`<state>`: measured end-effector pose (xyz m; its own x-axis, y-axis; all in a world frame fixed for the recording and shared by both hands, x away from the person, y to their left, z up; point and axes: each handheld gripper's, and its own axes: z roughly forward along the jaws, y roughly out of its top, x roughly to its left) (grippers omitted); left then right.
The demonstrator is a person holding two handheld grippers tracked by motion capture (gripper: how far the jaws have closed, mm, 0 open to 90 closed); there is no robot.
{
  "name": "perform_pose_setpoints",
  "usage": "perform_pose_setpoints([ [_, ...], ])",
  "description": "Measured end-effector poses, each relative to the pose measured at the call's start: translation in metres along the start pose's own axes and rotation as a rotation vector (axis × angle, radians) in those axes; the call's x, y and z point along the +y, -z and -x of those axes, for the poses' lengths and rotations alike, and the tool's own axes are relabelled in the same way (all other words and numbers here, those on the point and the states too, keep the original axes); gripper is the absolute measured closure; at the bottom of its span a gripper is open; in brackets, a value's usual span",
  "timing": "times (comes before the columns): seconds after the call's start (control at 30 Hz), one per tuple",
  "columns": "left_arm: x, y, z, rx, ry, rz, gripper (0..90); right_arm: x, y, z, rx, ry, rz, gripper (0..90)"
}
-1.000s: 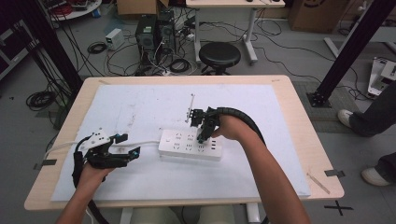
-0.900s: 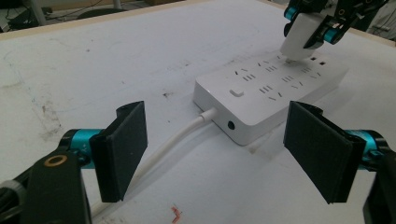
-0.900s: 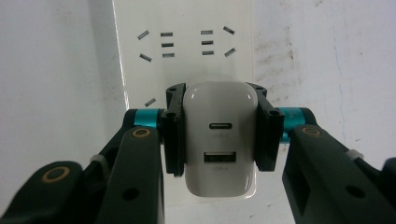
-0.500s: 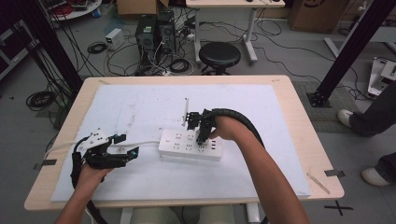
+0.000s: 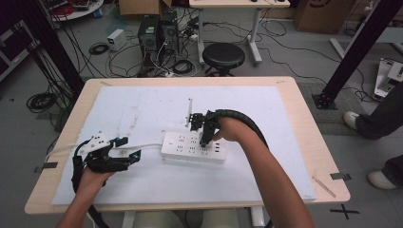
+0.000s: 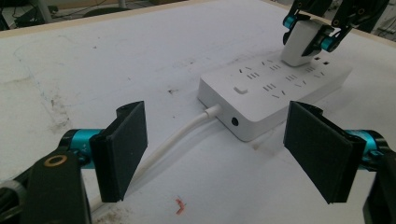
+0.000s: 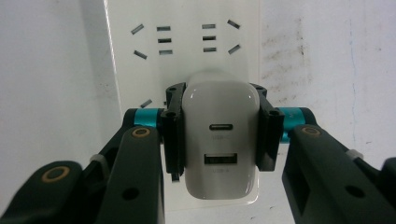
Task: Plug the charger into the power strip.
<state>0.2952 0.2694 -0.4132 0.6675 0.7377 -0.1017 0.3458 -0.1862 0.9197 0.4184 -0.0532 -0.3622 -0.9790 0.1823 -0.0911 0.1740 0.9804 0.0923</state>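
Jaws clamp charger (image 7: 220, 140) showing two ports.

Each of the 2 grippers is black, with flat black pads on its 2 jaws and bright blue-green pins. The left gripper (image 5: 124, 148) has a white plate on top. The right gripper (image 5: 203, 140) trails a thick, ribbed black cable. Small brass rings sit on its black arms. Both forearms are bare.

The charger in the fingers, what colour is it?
White; the charger shows best in the right gripper view.
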Motion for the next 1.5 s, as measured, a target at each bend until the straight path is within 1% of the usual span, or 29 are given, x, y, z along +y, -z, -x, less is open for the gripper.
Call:
perform_pose_setpoints([
  [0.1,0.000,-0.001,0.000,0.000,0.000,-0.002,21.8,0.001,0.000,0.001,0.005,-0.001,-0.004,63.9],
  [0.17,0.000,-0.002,0.001,-0.002,-0.001,-0.002,21.8,0.005,-0.001,0.000,-0.006,0.017,-0.019,63.9],
  [0.2,0.000,-0.002,0.002,-0.006,-0.002,-0.005,21.8,0.007,-0.003,-0.001,-0.004,0.015,-0.028,63.8],
  [0.23,0.000,-0.003,0.002,-0.008,-0.001,-0.007,21.7,0.008,-0.003,0.000,-0.006,0.025,-0.034,63.9],
  [0.27,0.000,-0.003,0.003,-0.009,-0.005,-0.006,21.8,0.007,-0.003,0.000,0.000,0.013,-0.035,63.8],
  [0.33,0.000,-0.003,0.003,-0.010,-0.006,-0.007,21.8,0.006,-0.003,0.001,0.002,0.018,-0.025,63.8],
  [0.37,0.000,-0.004,0.002,-0.009,-0.008,-0.006,21.8,0.005,-0.003,0.000,0.006,0.008,-0.016,63.7],
  [0.4,0.000,-0.004,0.002,-0.010,-0.004,-0.007,21.7,0.004,-0.003,0.001,0.002,0.010,-0.011,63.6],
  [0.43,0.000,-0.004,0.001,-0.007,-0.003,-0.002,21.8,0.003,-0.003,0.001,0.011,-0.002,-0.001,63.4],
  [0.47,0.001,-0.004,0.000,-0.008,-0.002,0.000,21.8,0.002,-0.003,0.002,0.011,0.005,0.011,63.3],
  [0.5,0.001,-0.003,0.000,-0.007,-0.001,0.004,21.7,0.001,-0.003,0.001,0.009,-0.006,0.024,63.1],
  [0.57,0.002,-0.002,0.000,-0.009,-0.002,0.007,21.7,-0.004,-0.004,0.001,0.009,-0.007,0.060,62.2],
  [0.6,0.002,-0.002,0.000,-0.007,-0.004,0.009,21.8,-0.007,-0.006,0.002,0.027,-0.026,0.073,60.0],
  [0.63,0.002,-0.002,0.000,-0.009,-0.009,0.007,21.8,-0.010,-0.009,0.002,0.031,-0.043,0.055,56.3],
  [0.67,0.002,-0.002,0.000,-0.008,-0.006,0.009,21.8,-0.015,-0.013,0.003,0.037,-0.059,0.048,47.1],
  [0.7,0.003,-0.001,0.000,-0.011,-0.008,0.007,21.7,-0.018,-0.014,0.003,0.040,-0.083,0.074,43.1],
  [0.73,0.003,-0.001,-0.001,-0.010,-0.007,0.005,21.8,-0.023,-0.012,0.004,0.044,-0.118,0.120,39.3],
  [0.8,0.003,-0.001,-0.002,-0.010,-0.005,0.008,21.7,-0.035,0.000,0.007,0.060,-0.197,0.254,34.6],
  [0.83,0.003,0.000,-0.002,-0.007,-0.003,0.012,21.7,-0.040,0.004,0.008,0.058,-0.220,0.290,31.8],
  [0.87,0.003,0.000,-0.002,-0.008,-0.004,0.013,21.8,-0.043,0.008,0.008,0.060,-0.238,0.312,31.4],
  [0.93,0.003,0.000,-0.002,-0.008,-0.002,0.018,21.7,-0.050,0.015,0.007,0.039,-0.263,0.346,27.9],
  [0.97,0.003,0.000,-0.002,-0.007,-0.002,0.018,21.7,-0.053,0.017,0.006,0.037,-0.270,0.363,26.7],
  [1.07,0.003,0.000,-0.003,-0.005,0.004,0.019,21.8,-0.063,0.024,0.002,0.009,-0.294,0.401,22.0],
  [1.13,0.004,0.001,-0.003,-0.005,0.003,0.024,21.8,-0.073,0.028,-0.001,0.001,-0.329,0.426,21.3],
  [1.2,0.005,0.001,-0.002,-0.007,-0.007,0.018,21.7,-0.085,0.030,-0.003,-0.009,-0.365,0.448,21.3],
  [1.3,0.006,0.002,-0.001,-0.010,-0.009,0.020,21.7,-0.106,0.033,-0.007,-0.053,-0.432,0.491,21.3],
  [1.37,0.007,0.001,-0.001,-0.010,-0.008,0.021,21.7,-0.120,0.034,-0.010,-0.060,-0.469,0.523,21.3],
  [1.43,0.007,0.001,-0.002,-0.008,-0.006,0.026,21.8,-0.133,0.033,-0.015,-0.078,-0.501,0.537,21.3],
  [1.5,0.008,0.001,-0.003,-0.005,-0.004,0.026,21.7,-0.146,0.033,-0.019,-0.109,-0.522,0.538,21.3],
])
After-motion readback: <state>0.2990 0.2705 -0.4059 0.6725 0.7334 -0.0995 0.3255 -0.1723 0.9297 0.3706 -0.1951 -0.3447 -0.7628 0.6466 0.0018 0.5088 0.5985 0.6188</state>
